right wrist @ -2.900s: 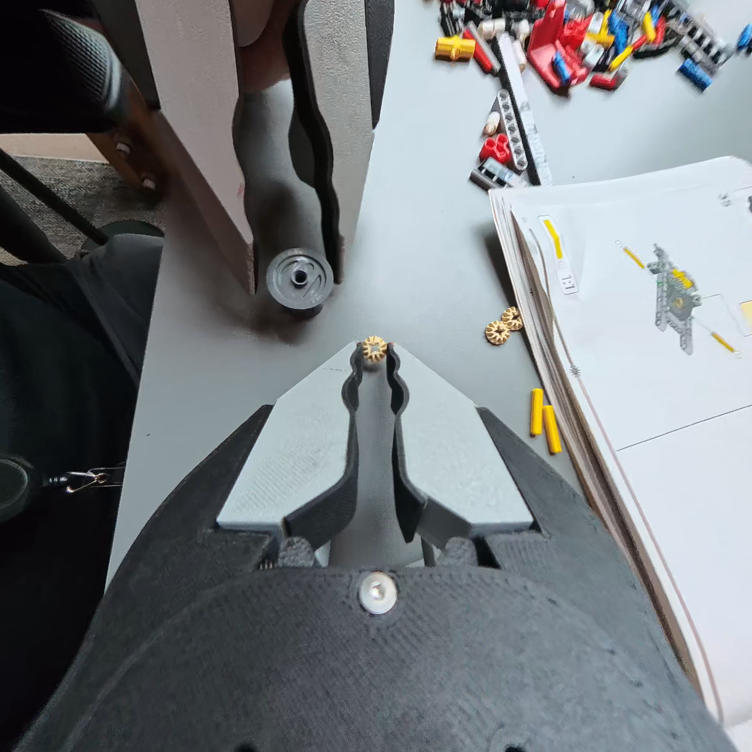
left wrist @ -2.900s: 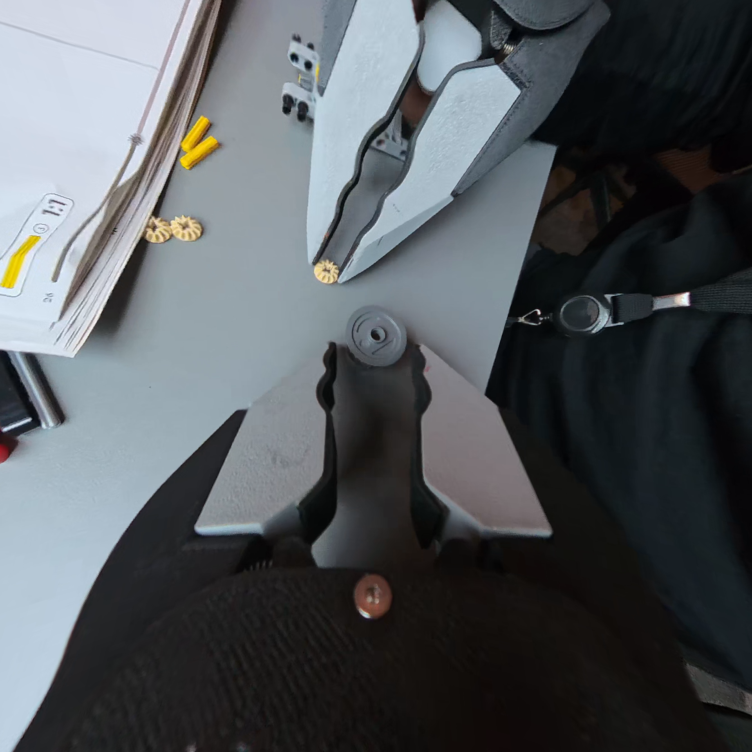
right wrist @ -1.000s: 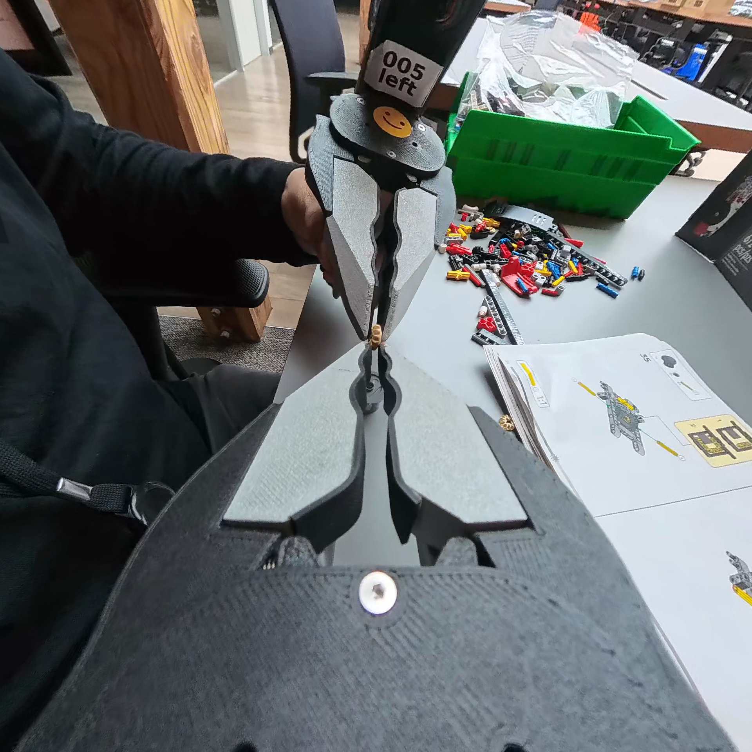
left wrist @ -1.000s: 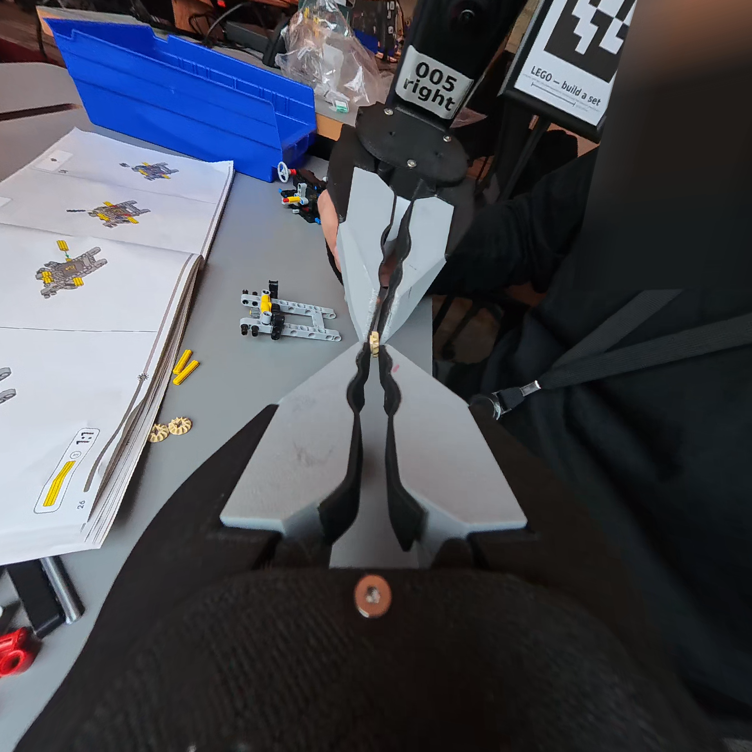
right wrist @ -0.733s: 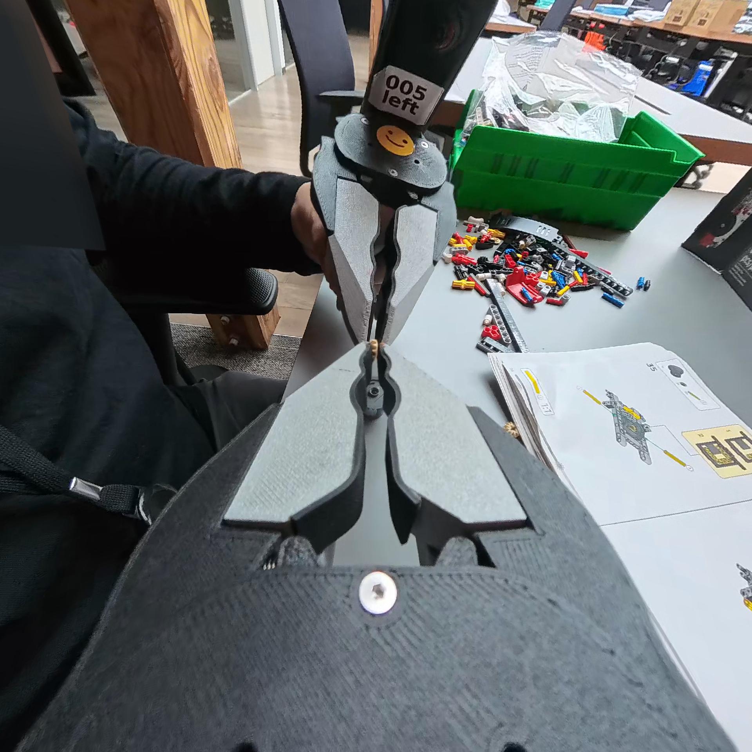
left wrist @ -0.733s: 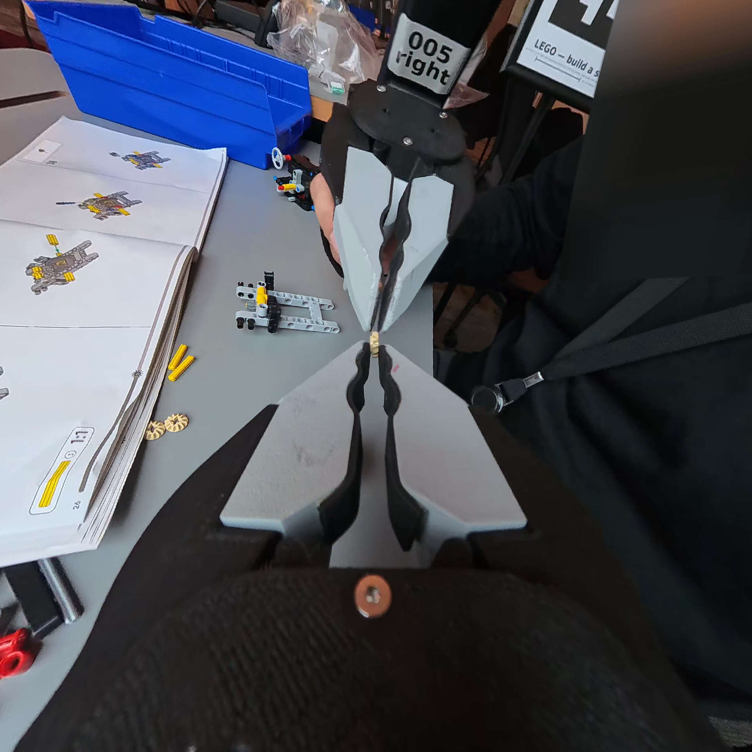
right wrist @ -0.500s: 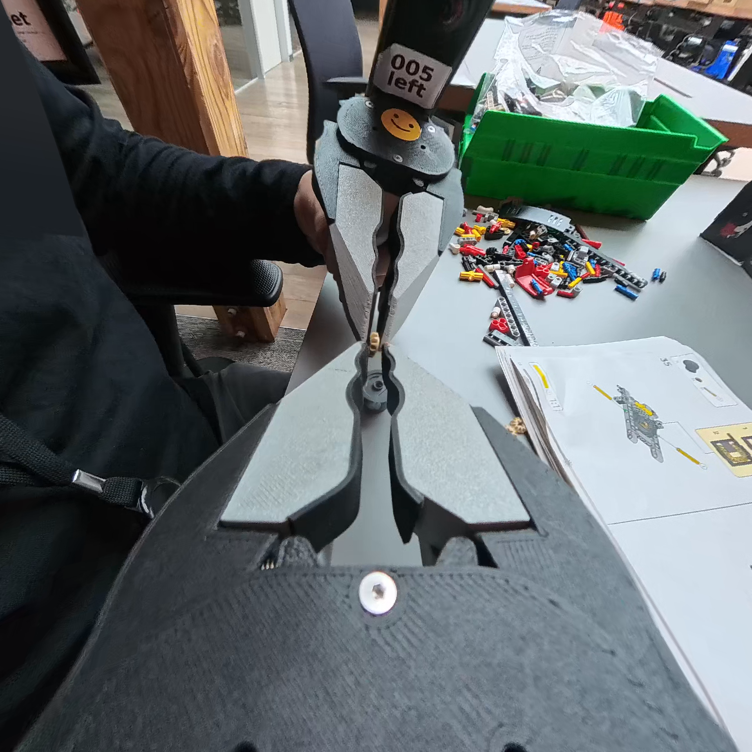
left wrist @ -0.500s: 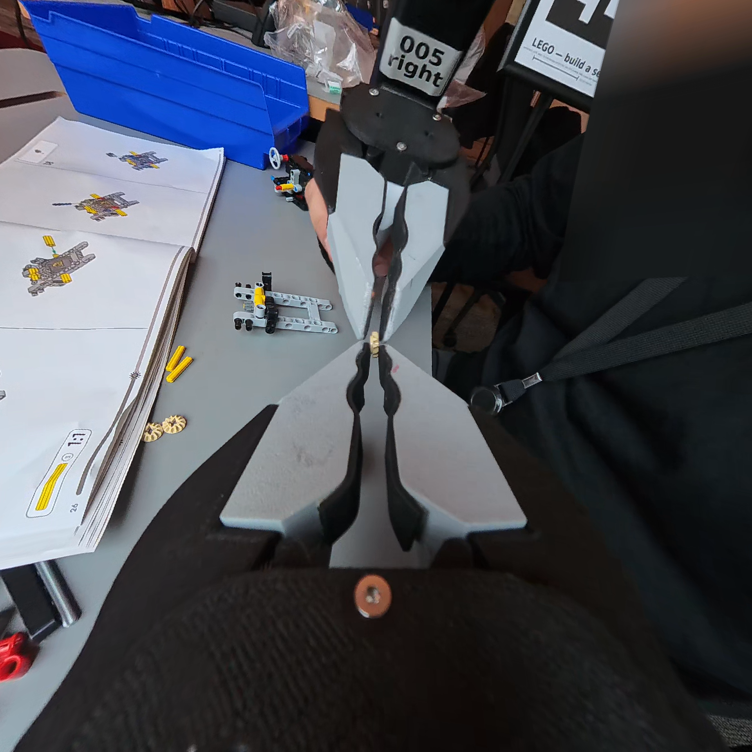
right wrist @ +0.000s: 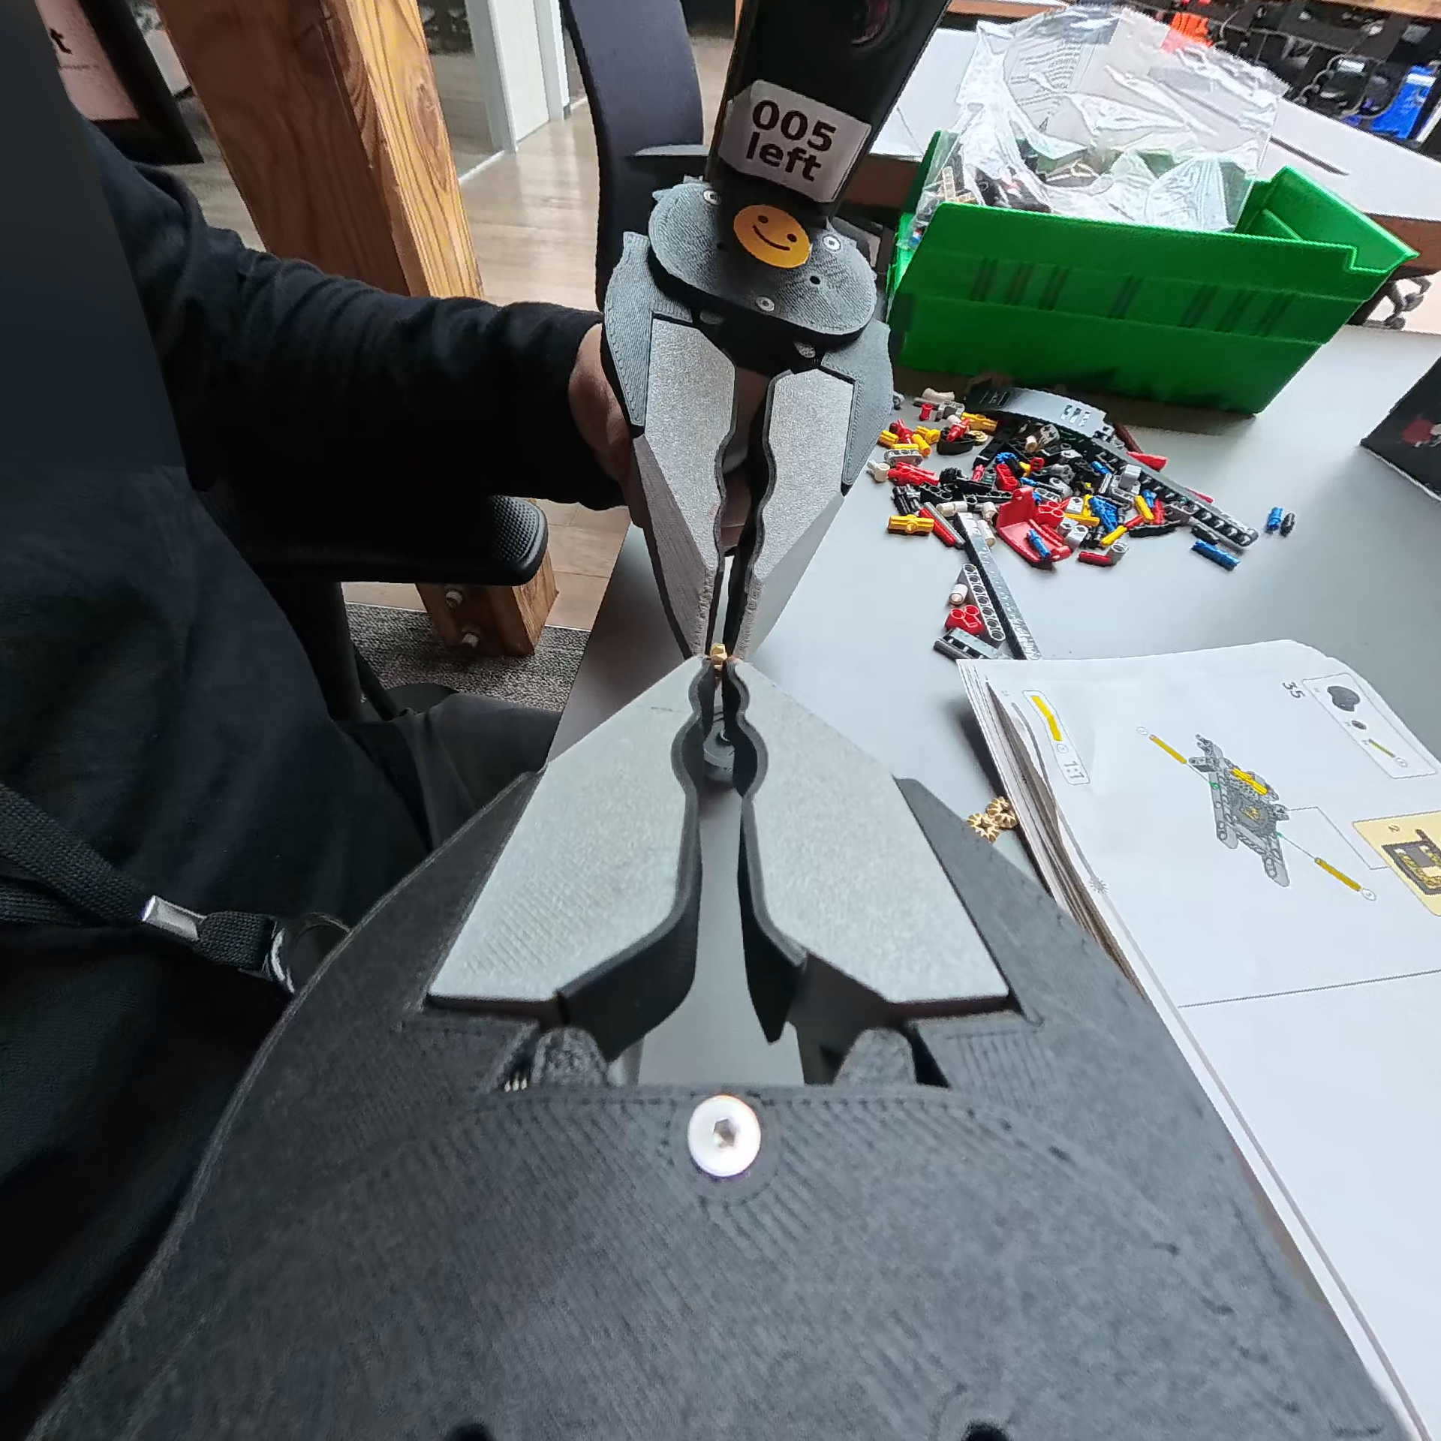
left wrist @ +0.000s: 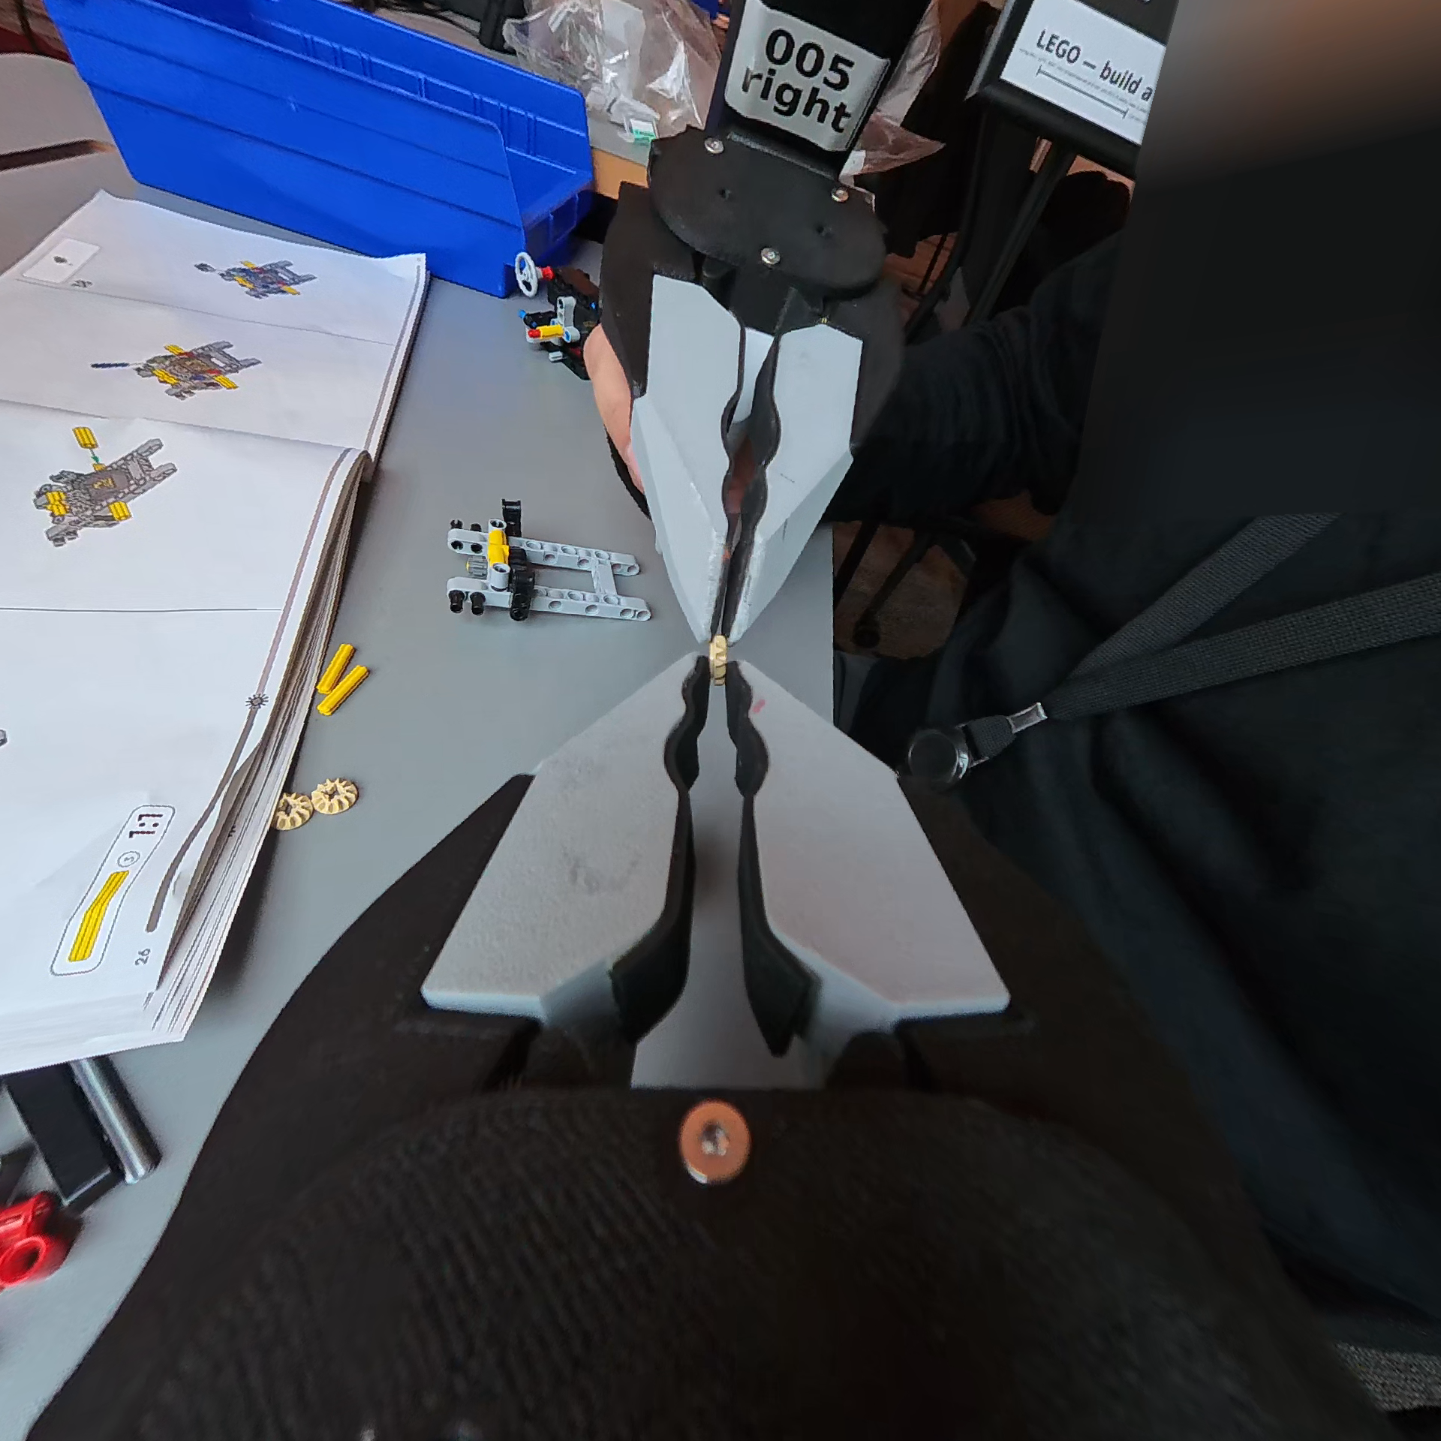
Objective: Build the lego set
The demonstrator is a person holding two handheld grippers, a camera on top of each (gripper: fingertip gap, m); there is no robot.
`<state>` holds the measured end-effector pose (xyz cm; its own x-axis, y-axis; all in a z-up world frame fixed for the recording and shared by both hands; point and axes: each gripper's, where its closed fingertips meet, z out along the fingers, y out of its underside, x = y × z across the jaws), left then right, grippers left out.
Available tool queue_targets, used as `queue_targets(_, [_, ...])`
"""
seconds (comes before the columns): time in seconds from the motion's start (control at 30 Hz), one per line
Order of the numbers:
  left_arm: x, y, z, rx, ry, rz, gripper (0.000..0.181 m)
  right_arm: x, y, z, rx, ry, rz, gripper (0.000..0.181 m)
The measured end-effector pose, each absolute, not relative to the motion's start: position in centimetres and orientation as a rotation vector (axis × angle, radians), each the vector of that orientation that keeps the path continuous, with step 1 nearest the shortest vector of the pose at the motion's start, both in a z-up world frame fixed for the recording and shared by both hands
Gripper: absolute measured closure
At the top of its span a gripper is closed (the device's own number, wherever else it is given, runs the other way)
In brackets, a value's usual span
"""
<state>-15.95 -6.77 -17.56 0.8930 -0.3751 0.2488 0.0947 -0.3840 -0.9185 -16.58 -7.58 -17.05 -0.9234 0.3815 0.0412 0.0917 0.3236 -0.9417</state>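
Note:
A small tan gear (left wrist: 718, 659) is held edge-on in the air, pinched where the two grippers meet tip to tip. My left gripper (left wrist: 719, 672) is closed narrowly on it. My right gripper (left wrist: 727, 628) comes from the far side, shut on the same gear. In the right wrist view the gear (right wrist: 719, 653) sits between my right gripper (right wrist: 719, 669) and the left gripper (right wrist: 725, 643). A dark grey round hub (right wrist: 717, 752) lies on the table below, seen through the right fingers' gap. A light grey beam frame (left wrist: 546, 581) lies on the table.
An open instruction booklet (left wrist: 156, 624) lies on the grey table, with two tan gears (left wrist: 316, 803) and two yellow pins (left wrist: 339, 678) beside it. A blue bin (left wrist: 351, 132) stands behind. A green bin (right wrist: 1131, 312) and a loose parts pile (right wrist: 1053, 499) lie beyond. The table edge and a seated person are close by. My left and right fingertips are right by each other.
Since 2.9 s ago both grippers rose off the table and met tip to tip; the left let go of the grey hub. Over the last second they barely shifted.

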Motion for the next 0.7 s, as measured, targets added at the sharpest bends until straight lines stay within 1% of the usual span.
queue_targets(0.7, [-15.85,-6.73,-18.32,-1.943,0.226,-0.484,0.18,-16.45,-7.65,-17.92,-0.442,-2.387,1.639,0.181])
